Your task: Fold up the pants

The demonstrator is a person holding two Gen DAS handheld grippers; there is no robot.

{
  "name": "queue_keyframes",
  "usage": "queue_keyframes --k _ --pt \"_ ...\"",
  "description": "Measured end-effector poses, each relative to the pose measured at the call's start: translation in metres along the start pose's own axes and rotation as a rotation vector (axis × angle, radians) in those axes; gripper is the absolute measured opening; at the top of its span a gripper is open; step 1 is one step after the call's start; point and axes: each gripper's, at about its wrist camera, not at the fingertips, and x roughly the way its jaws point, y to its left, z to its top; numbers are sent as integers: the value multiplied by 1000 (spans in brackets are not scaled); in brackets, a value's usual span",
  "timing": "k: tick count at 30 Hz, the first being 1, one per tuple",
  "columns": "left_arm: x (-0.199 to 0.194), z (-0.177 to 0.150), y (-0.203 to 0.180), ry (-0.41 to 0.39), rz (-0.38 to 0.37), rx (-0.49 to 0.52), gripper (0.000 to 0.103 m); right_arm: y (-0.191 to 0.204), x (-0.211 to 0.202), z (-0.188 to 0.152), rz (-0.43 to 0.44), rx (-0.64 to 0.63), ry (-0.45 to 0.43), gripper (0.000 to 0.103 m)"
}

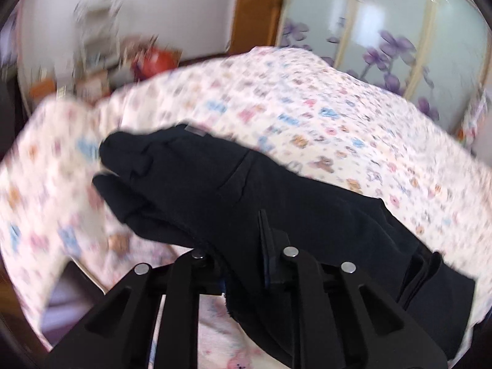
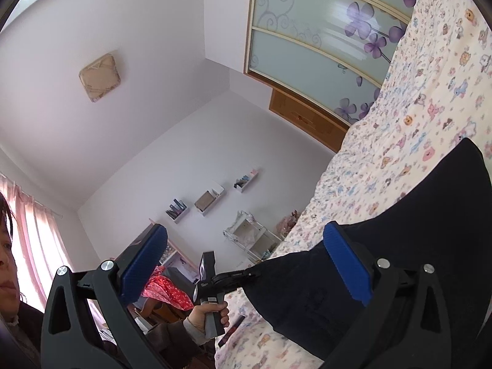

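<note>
The black pants (image 1: 221,181) lie on a bed with a pastel animal-print sheet (image 1: 338,113). My left gripper (image 1: 243,255) is shut on an edge of the pants, and the cloth drapes over its fingers and hides the tips. The left wrist view is blurred by motion. In the right wrist view my right gripper (image 2: 246,270) is open wide and empty, its blue pads (image 2: 347,270) apart. The pants (image 2: 415,230) lie just behind its right finger. The left gripper (image 2: 236,275) shows there, held by a hand and biting the pants' edge.
A sliding wardrobe with purple flower glass (image 2: 323,27) stands beyond the bed. Wall shelves (image 2: 209,200), a white rack (image 2: 252,233) and a red cloth (image 2: 166,289) lie past the bed's end. The person's face (image 2: 6,261) is at the left.
</note>
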Motion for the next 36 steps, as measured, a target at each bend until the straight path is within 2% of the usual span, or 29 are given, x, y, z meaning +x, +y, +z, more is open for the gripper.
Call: queue_keyframes --k 5,9,10,13,15,17,18,20,21,23,26,30,31,33,34,35,36 --pt "-30 7 -73 -86 -5 209 13 2 -10 4 23 5 -57 102" --pt "-63 -18 -152 -183 -65 441 13 -2 -25 11 35 31 -135 102" --pt "-72 -30 -168 -210 -88 504 13 -3 -28 13 36 37 -152 102" --pt "-103 -84 -223 -259 -227 714 12 -8 -38 19 35 62 -204 102" --pt "-112 -130 -253 -251 -324 878 12 -11 -43 21 28 74 -232 102" --pt "-109 -175 -274 -213 -377 1005 12 -14 -47 21 18 88 -258 102" --pt "-104 -190 -279 -186 -384 1037 12 -16 -49 22 10 95 -270 102" --pt "-87 -210 -286 -110 -414 1051 14 -18 -50 22 4 107 -281 102" --pt "-79 -215 -286 -79 -405 1042 14 -20 -49 22 1 112 -283 102" --pt "-73 -222 -283 -94 -406 1018 14 -23 -47 23 2 125 -278 102" --pt "-72 -214 -279 -76 -434 962 15 -25 -41 23 4 124 -262 102" --pt "-75 -223 -283 -98 -396 995 20 -32 -37 23 -26 110 -234 102" --pt "-79 -225 -282 -107 -394 991 25 -37 -38 24 -34 122 -233 102" --pt "-89 -225 -270 -89 -453 936 48 -45 -42 23 -44 155 -236 102" --pt "-94 -222 -260 -76 -499 893 81 -47 -43 22 -45 166 -235 102" --pt "-102 -219 -244 -92 -526 828 99 -48 -44 21 -45 170 -233 102" --pt "-108 -216 -231 -116 -531 786 99 -49 -43 21 -46 165 -229 102"
